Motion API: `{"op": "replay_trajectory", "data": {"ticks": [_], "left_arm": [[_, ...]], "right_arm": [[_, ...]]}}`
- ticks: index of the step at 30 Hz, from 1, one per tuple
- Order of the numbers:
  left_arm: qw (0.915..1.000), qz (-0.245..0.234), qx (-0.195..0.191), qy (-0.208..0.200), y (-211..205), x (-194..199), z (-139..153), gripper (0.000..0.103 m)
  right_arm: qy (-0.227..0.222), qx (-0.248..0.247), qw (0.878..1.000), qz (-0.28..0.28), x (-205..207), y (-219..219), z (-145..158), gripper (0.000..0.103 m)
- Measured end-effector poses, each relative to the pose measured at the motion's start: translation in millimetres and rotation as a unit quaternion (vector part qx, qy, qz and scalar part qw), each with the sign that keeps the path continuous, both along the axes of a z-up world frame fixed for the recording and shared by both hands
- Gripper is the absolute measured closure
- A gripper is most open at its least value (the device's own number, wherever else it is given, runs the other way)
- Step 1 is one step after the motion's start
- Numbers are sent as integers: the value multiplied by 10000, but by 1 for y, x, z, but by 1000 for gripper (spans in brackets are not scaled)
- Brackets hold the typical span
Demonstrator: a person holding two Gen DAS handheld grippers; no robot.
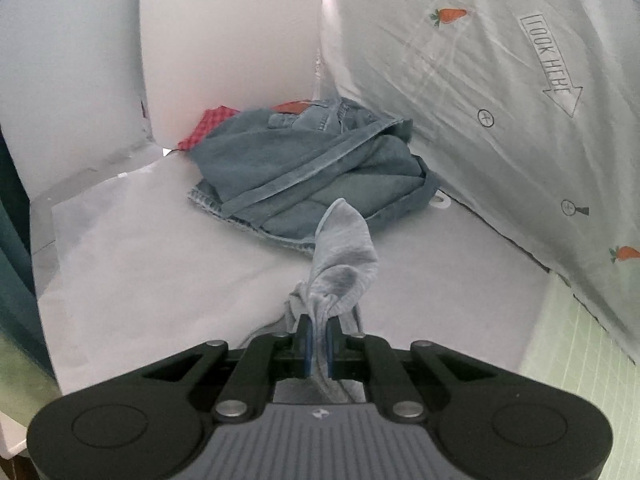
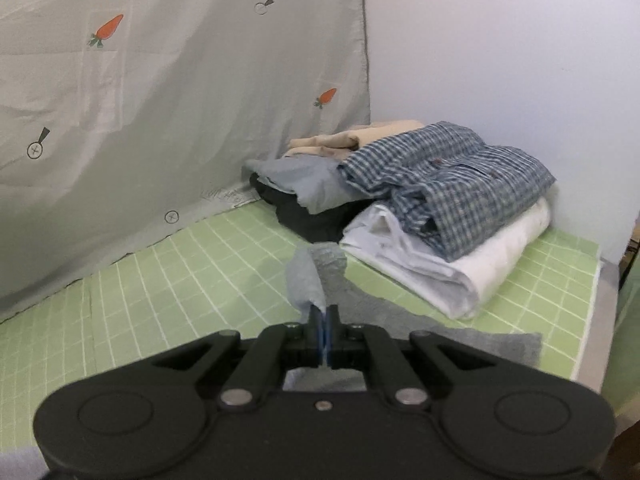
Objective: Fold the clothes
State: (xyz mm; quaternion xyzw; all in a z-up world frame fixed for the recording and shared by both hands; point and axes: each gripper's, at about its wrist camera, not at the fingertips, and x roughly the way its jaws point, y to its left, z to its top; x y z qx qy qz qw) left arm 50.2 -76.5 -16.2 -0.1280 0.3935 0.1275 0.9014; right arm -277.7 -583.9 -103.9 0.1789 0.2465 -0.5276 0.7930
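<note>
My left gripper [image 1: 319,326] is shut on a bunched edge of a light grey garment [image 1: 344,252], which sticks up past the fingertips above the white table surface [image 1: 160,248]. My right gripper [image 2: 323,314] is shut on another edge of the grey garment [image 2: 308,280]; the rest of it lies flat on the green grid mat [image 2: 180,276] under and to the right of the gripper. An unfolded pile of denim clothes [image 1: 312,172] lies ahead of the left gripper.
A red checked cloth [image 1: 208,126] peeks out behind the denim. A stack of folded clothes, with a blue checked shirt [image 2: 452,184] on a white one [image 2: 460,264], sits at the back right. A carrot-print sheet [image 2: 160,120] hangs along the back.
</note>
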Motion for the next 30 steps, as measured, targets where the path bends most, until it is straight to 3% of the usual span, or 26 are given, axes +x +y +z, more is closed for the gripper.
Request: {"op": "replay_trajectory", "data": {"ticks": [8, 19, 21, 25, 27, 30], "left_arm": [[9983, 253, -201, 482, 17, -31, -35, 95], [9998, 120, -75, 150, 32, -65, -14, 95], [9992, 182, -52, 350, 36, -69, -25, 95], [9944, 492, -389, 849, 50, -77, -51, 94], [9938, 543, -332, 913, 55, -82, -55, 88], [9919, 782, -162, 992, 66, -84, -57, 88]], "right_arm": [[180, 198, 9996, 33, -33, 12, -16, 102], [-56, 58, 10000, 41, -68, 24, 7, 102], [62, 227, 9997, -67, -73, 23, -5, 102], [207, 565, 9978, -262, -85, 24, -26, 103], [217, 693, 9969, -298, -91, 27, -31, 103], [222, 783, 9965, -187, -93, 28, -32, 103]]}}
